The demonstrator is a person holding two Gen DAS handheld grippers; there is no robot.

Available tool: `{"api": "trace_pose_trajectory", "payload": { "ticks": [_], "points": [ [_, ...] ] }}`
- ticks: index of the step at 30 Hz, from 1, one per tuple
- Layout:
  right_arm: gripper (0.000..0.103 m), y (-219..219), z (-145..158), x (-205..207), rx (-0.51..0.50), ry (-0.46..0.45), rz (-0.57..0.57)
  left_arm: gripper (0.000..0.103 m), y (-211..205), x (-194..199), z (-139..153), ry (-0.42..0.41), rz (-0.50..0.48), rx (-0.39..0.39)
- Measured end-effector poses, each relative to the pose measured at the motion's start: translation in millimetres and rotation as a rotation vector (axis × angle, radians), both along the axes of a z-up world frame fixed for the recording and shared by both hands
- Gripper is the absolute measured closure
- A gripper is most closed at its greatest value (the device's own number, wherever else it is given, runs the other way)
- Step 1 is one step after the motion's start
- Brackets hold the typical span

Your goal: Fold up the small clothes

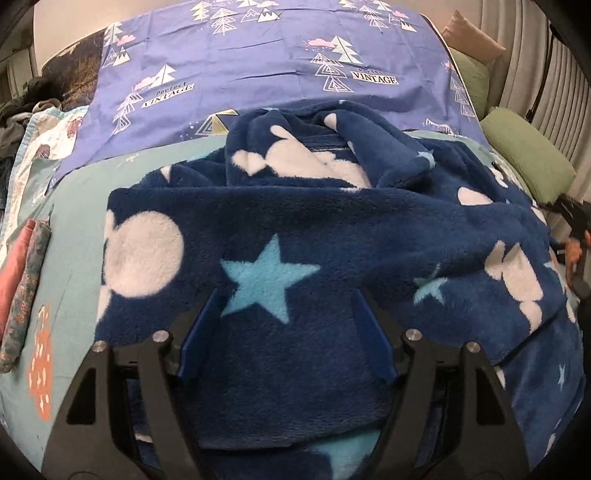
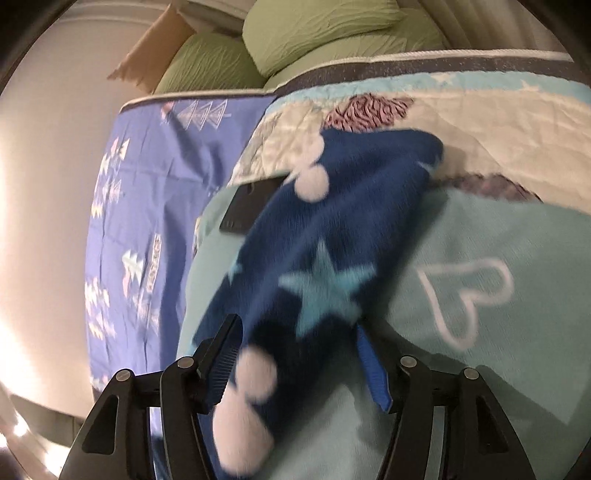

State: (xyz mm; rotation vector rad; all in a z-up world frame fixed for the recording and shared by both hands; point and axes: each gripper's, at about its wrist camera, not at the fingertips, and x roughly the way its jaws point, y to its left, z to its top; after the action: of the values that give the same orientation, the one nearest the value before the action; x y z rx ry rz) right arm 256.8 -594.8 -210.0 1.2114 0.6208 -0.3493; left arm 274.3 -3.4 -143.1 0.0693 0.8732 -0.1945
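A dark blue fleece garment [image 1: 332, 229] with white blobs and light blue stars lies crumpled on a teal blanket [image 1: 74, 229]. My left gripper [image 1: 286, 299] stands open low over its near part, blue pads wide apart with the fleece spread under and between them. In the right wrist view a narrow part of the same fleece [image 2: 351, 192] runs away from me, blurred. My right gripper [image 2: 295, 325] is open around its near end, and I cannot see the pads pressing on it.
A purple sheet with tree prints [image 1: 258, 55] covers the far bed. Folded pink and floral cloths [image 1: 22, 280] lie at the left edge. Green pillows [image 2: 314, 33] and a cardboard box [image 2: 155, 55] stand beyond the mattress. A flat black object [image 2: 247, 206] pokes from under the fleece.
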Motion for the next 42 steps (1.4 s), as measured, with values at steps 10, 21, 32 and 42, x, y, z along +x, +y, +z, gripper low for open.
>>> {"api": "trace_pose_trajectory", "payload": {
  "ticks": [10, 21, 32, 42],
  "points": [
    [0.095, 25.1, 86.5, -9.5, -0.245, -0.147, 0.153, 0.029, 13.5, -4.3, 20.1, -0.029, 0.009, -0.074],
    [0.095, 252.2, 237.4, -45.0, -0.839, -0.43, 0.589, 0.029, 56.1, -17.6, 51.7, -0.076, 0.096, -0.173],
    [0.078, 495.4, 103.4, -91.8, -1.222, -0.193, 1.293, 0.029, 114.7, -37.1, 39.6, -0.023, 0.197, -0.26],
    [0.044, 448.2, 129.3, -119.9, -1.148, -0.206, 1.157, 0.028, 93.8, -33.5, 29.6, 0.079, 0.063, -0.432]
  ]
}}
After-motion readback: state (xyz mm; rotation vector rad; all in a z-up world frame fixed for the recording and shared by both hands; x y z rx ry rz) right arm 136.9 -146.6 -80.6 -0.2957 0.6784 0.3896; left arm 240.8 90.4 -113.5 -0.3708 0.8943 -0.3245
